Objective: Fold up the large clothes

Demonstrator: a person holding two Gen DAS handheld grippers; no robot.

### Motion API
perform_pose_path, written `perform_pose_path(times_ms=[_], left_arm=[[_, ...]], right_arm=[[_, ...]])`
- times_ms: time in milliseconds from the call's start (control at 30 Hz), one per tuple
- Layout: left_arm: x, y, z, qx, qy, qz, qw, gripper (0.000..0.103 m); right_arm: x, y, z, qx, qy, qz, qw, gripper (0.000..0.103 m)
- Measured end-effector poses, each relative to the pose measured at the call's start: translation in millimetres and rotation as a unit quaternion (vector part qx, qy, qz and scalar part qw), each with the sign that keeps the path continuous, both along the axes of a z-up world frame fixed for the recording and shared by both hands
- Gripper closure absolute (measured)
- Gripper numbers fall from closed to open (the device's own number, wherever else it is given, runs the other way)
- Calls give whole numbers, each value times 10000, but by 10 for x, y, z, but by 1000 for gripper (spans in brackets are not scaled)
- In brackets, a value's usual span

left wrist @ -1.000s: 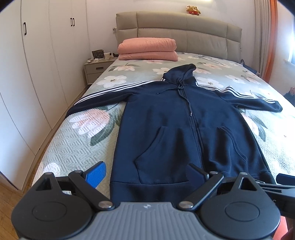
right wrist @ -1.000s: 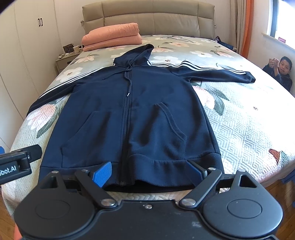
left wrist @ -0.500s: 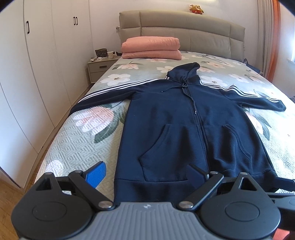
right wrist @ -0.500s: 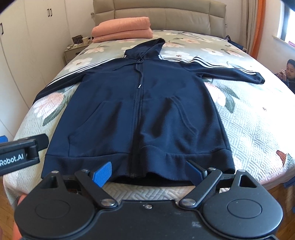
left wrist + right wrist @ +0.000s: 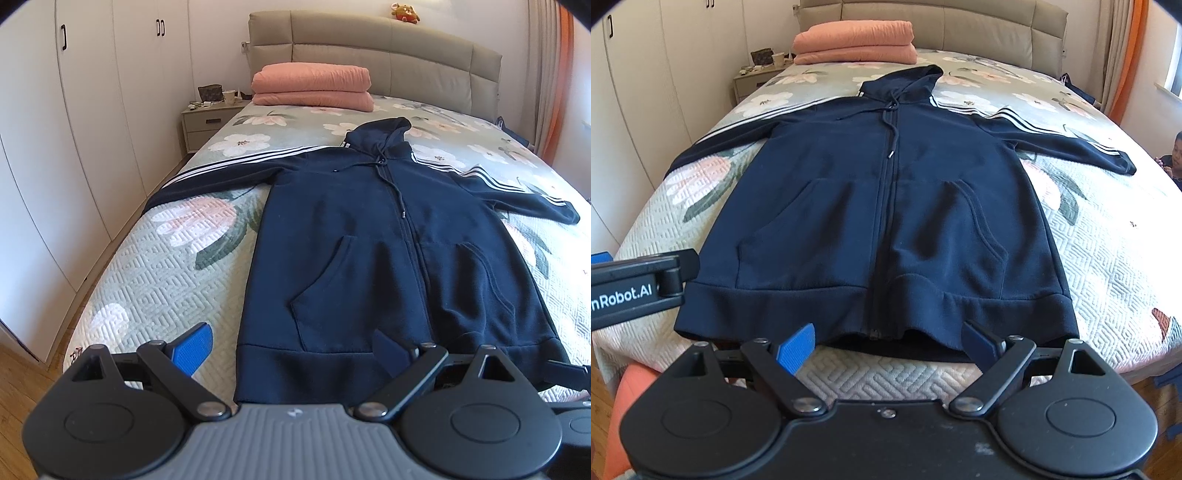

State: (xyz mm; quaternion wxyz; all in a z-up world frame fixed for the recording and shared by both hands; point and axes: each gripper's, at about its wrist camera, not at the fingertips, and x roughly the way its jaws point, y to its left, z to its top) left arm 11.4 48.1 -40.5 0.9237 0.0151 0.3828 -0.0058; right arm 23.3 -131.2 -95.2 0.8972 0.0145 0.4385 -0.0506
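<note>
Left wrist view shows the hoodie (image 5: 388, 236) spread flat, front up and zipped, along the middle of the bed (image 5: 162, 266), hood toward the headboard (image 5: 369, 48), sleeves out to both side edges, hem at the foot edge. The left gripper (image 5: 291, 345) hangs over the hem's left corner, jaws wide apart and empty. The right gripper (image 5: 888, 341) sits just short of the hem's middle, also spread and empty. A folded quilt (image 5: 312, 86) lies by the headboard; contact with it is hard to judge.
</note>
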Motion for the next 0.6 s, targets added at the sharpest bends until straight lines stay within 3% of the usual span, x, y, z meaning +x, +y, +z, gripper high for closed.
perform_pose_path(times_ms=[600], left_arm=[[27, -4, -58, 15, 54, -77, 10000, 8]], right_arm=[[37, 30, -32, -4, 86, 27, 10000, 1]])
